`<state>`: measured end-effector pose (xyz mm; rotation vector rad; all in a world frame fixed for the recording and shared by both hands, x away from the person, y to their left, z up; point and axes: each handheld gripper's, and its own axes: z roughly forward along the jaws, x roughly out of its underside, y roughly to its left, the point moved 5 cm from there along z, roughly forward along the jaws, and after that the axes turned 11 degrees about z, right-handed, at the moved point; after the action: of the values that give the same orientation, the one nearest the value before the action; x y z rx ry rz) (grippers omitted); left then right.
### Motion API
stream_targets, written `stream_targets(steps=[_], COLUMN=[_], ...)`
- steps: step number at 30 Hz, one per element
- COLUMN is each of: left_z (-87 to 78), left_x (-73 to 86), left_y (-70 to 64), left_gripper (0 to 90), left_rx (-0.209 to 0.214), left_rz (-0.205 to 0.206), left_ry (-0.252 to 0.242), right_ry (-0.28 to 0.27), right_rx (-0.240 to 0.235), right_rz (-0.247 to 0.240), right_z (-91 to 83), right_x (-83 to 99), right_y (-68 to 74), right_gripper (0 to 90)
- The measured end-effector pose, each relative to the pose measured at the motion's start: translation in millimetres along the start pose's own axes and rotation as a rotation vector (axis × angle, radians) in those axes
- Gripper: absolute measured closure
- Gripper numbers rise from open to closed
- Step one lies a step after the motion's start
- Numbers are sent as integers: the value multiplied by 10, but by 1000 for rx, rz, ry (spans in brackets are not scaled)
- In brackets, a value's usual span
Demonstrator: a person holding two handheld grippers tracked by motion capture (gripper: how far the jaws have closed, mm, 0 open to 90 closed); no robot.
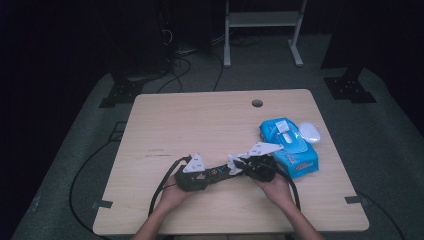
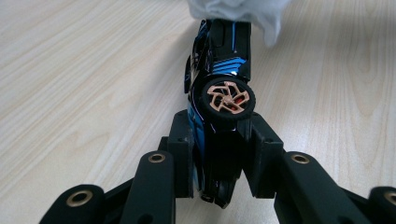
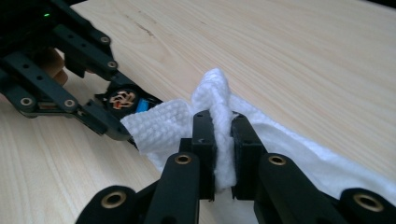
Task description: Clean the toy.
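Observation:
A black and blue toy car (image 2: 219, 107) with copper-spoked wheels lies on its side between the jaws of my left gripper (image 2: 219, 154), which is shut on it. In the high view the toy car (image 1: 218, 171) bridges the gap between the left gripper (image 1: 210, 175) and the right gripper (image 1: 239, 167). My right gripper (image 3: 223, 154) is shut on a folded white wipe (image 3: 212, 100) that drapes over the far end of the car (image 3: 122, 100). The same wipe (image 2: 240, 11) hangs over the car's front in the left gripper view.
A blue pack of wet wipes (image 1: 288, 145) with its white lid flipped open lies at the right of the wooden table (image 1: 200, 120). A round cable hole (image 1: 257, 103) sits near the far edge. Cables trail off the left front.

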<state>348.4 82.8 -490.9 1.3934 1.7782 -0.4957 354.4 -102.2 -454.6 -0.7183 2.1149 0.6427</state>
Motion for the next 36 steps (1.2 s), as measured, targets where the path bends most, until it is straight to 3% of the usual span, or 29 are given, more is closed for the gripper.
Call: stream_targets(steps=[1,3,8,11,13,15,16,17,18,20,23,24,25,26,28,33,36], left_z=[0,4,15,29,25,16,12,8,0,2,2,8,8,12,8,1,12], left_x=[0,-11,-59,-86,-76,-67,-67,-68,-65,-66,-70,-74,-74,-76,-75,-104,-124], left_y=[0,2,-2,-9,-1,3,5,7,6,0,2,10,10,10,8,22,2], left_gripper=[674,666,568,606,642,650,651,651,655,655,655,654,655,655,655,655,656], left_rx=[0,1,12,-16,-4,-4,-3,0,4,6,5,6,6,7,7,8,5], left_rz=[0,-3,-23,0,-13,-1,4,8,14,7,11,2,2,1,4,-9,12], left_ry=[0,1,-11,-2,-13,-14,-10,-6,-1,-6,-1,-3,-3,-3,-1,-16,-9], right_ry=[10,12,16,20,21,17,12,12,1,-5,-7,-5,-5,-6,10,-8,-13], right_rx=[-26,-13,-34,-55,-51,-35,-4,-4,33,43,45,22,22,-35,-27,41,41], right_rz=[2,-29,-26,-35,-50,-45,-30,-30,-13,15,19,-3,-3,-33,-75,-25,7], right_z=[27,59,86,112,121,96,43,43,-16,-48,-54,-32,-32,3,30,-71,-99], right_x=[-3,-11,-19,-19,-25,-30,-25,-25,-17,-10,-10,-16,-16,-17,-10,5,13], right_y=[45,104,164,221,234,170,57,57,-61,-143,-144,-56,-56,69,107,-160,-236], right_gripper=[819,820,820,819,818,818,819,819,819,819,819,818,818,817,817,817,817])
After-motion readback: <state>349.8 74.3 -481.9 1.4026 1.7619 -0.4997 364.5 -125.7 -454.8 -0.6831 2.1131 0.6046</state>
